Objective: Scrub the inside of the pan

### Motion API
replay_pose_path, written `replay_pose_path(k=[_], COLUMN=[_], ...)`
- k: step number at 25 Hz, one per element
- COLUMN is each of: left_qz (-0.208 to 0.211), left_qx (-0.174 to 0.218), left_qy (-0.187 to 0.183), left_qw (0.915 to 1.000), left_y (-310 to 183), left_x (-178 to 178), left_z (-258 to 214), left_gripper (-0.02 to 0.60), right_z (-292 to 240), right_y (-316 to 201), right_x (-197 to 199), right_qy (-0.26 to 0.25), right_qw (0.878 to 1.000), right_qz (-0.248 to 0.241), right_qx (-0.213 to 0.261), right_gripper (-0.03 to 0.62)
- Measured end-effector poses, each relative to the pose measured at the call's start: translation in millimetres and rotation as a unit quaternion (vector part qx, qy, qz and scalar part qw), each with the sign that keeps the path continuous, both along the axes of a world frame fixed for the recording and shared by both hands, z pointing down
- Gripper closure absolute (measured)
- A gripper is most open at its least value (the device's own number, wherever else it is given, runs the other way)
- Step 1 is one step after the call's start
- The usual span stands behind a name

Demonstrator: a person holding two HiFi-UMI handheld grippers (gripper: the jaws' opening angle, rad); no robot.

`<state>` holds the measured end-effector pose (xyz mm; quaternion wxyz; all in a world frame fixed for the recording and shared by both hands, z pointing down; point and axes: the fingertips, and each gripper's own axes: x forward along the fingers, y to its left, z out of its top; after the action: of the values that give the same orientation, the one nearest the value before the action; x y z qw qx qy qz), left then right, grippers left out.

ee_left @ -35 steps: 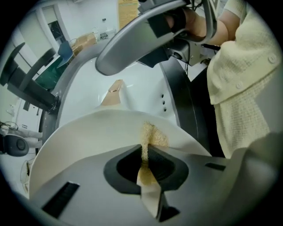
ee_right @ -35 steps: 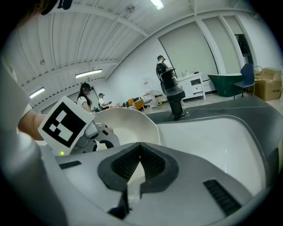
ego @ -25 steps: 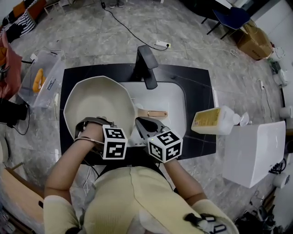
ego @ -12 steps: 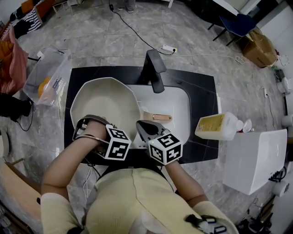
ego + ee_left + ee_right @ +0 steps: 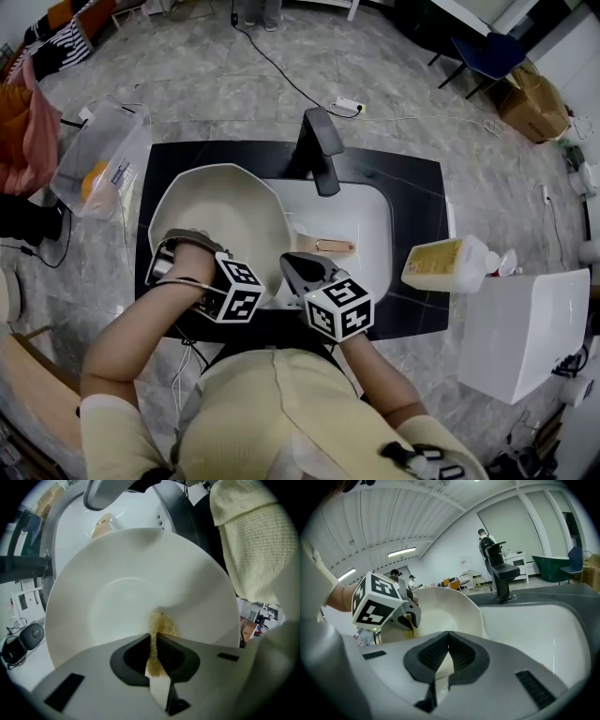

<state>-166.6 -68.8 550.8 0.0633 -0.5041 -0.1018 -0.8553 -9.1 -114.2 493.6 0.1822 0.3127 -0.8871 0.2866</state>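
A black countertop (image 5: 412, 187) holds a white sink (image 5: 366, 216) with a black faucet (image 5: 319, 145) at its back edge. A clear plastic bin (image 5: 98, 155) stands on the floor to the left, and a white box (image 5: 520, 319) to the right. The pan (image 5: 220, 211), cream inside and angular at the rim, sits tilted over the left side of the sink and counter, with its wooden handle (image 5: 328, 246) lying across the basin. A yellow bottle (image 5: 441, 264) lies on its side at the counter's right edge. The right gripper (image 5: 448, 637) has its jaws pressed together on the pan's near rim, close to the handle. The left gripper (image 5: 154, 637) pinches a tan scrub pad (image 5: 161, 623), and the pad touches the pan's inner wall
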Motion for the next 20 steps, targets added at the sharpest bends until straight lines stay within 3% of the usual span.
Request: replay_pose_path(k=[9,16,20], left_qz=[0.018,0.033,0.047], left_qx=[0.078,0.135,0.202], left_qy=[-0.032,-0.027,-0.007], left_qw=[0.9963,0.99,0.9782], left_y=[-39,-69,-96], left_x=[-17,-17,-12], left_z=[-7,-10,-14], left_gripper=[0.543,0.543,0.543], right_z=[3,2,3], right_y=[0,-1,-2], right_x=[1,4,5], right_qy=[0.002,0.002,0.001], right_qw=[1.0,1.0,1.0], right_qz=[-0.001,0.002,0.004], right_qx=[-0.004,-0.005,-0.008], right_gripper=[0.579,0.579,0.579])
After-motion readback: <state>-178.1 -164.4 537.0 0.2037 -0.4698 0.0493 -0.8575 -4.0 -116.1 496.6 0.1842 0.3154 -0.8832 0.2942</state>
